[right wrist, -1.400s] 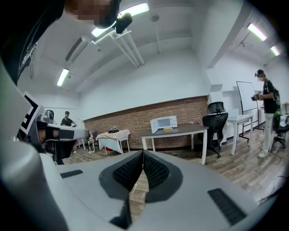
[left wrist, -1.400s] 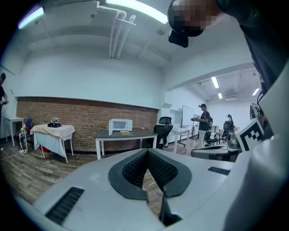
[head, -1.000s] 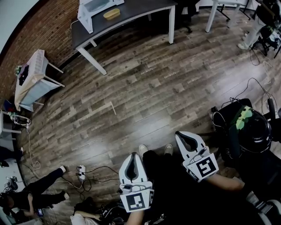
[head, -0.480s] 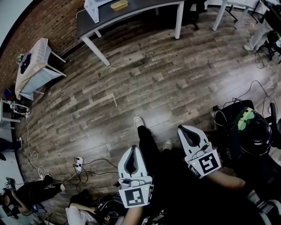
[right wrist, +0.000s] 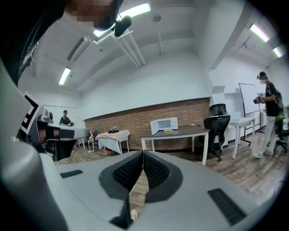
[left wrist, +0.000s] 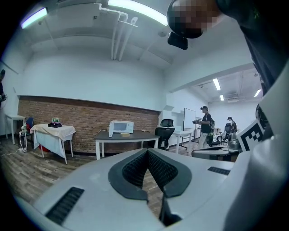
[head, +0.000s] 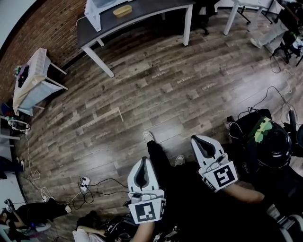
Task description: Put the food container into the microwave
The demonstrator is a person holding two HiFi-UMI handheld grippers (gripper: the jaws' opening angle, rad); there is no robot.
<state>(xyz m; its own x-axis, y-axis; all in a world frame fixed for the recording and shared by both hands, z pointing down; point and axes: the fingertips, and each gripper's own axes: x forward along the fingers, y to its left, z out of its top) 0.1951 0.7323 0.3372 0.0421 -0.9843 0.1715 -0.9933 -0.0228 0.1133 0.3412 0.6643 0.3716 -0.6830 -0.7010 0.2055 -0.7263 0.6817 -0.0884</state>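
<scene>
A white microwave stands on a dark table far across the room, with a yellow food container beside it. In the left gripper view the microwave and container are small and distant; the right gripper view also shows the microwave and container far off. My left gripper and right gripper hang low over the wooden floor, both shut and holding nothing. In their own views the left gripper and right gripper have their pads pressed together.
A small cloth-covered table stands against the brick wall at the left. Cables and a power strip lie on the floor. A black bag sits at the right. An office chair and a standing person are right of the table.
The person's left foot has stepped forward over the floor. Both grippers stay shut and keep their places at the bottom of the head view.
</scene>
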